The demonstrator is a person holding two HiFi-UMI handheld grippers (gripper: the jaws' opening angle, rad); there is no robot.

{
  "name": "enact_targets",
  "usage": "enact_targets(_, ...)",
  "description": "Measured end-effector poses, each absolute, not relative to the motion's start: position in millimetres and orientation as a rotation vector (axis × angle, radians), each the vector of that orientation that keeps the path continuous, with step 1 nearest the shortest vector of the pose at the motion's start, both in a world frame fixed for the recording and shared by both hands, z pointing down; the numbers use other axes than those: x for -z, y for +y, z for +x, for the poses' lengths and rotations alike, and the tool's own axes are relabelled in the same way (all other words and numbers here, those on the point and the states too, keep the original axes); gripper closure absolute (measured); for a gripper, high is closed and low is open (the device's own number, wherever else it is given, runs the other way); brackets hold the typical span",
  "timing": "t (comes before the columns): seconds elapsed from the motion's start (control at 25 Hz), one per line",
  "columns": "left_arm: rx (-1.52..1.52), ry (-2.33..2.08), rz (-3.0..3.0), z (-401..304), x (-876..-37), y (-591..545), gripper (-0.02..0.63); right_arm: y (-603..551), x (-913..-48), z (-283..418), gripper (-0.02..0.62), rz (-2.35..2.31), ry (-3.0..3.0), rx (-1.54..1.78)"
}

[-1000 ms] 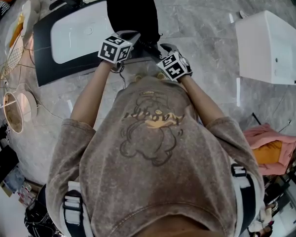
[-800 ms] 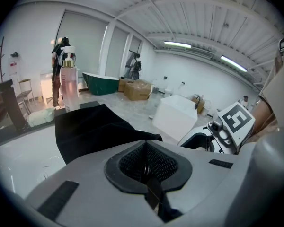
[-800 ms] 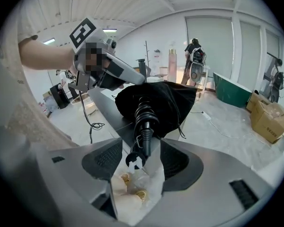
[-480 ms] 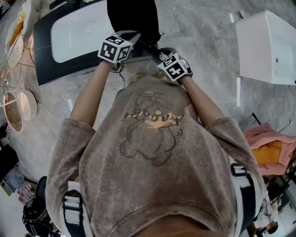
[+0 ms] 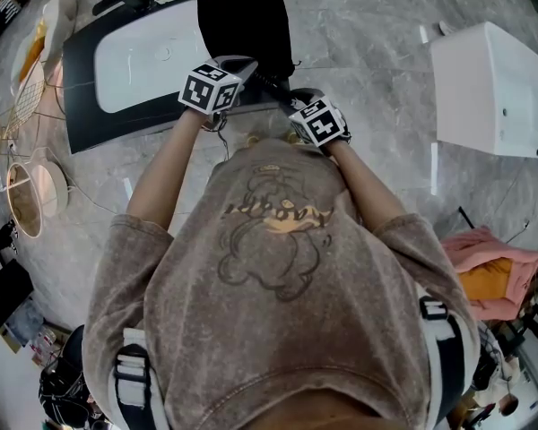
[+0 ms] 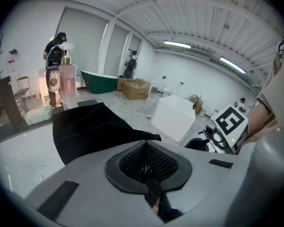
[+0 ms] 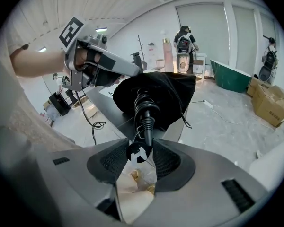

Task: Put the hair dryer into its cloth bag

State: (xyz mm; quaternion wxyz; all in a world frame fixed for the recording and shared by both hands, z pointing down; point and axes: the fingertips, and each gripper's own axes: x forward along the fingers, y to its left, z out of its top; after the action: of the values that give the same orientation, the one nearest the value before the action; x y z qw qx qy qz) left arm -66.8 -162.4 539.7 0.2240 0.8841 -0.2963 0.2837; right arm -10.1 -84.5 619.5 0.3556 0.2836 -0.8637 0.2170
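**Q:** Left side first. What do I read there?

**A:** My left gripper (image 6: pixel 146 151) has its jaws pressed together on the hem of the cloth bag (image 5: pixel 244 16). The black bag lies across the right end of the washbasin top (image 5: pixel 130 56), from its far edge to its near edge.

**Q:** And the hair dryer?

**A:** The hair dryer (image 7: pixel 143 107) has its body covered by the bag. Only its ribbed cord end juts from the bag's mouth at the near edge, toward my right gripper (image 7: pixel 141 144). Those jaws stand about half apart and are closing, with the cord end between them. The pads are not pressing on it, as far as I can see. Both grippers sit close together by the top's near right corner.
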Motion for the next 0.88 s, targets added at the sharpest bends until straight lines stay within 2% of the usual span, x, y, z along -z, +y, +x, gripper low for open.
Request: enact_targets(0.88,-0.738,-0.767,2.418,-61.9,-537.6,-164.0,0.586,-107.1,-602.7,-37.5,0.44,0.826,-2.292,-0.759)
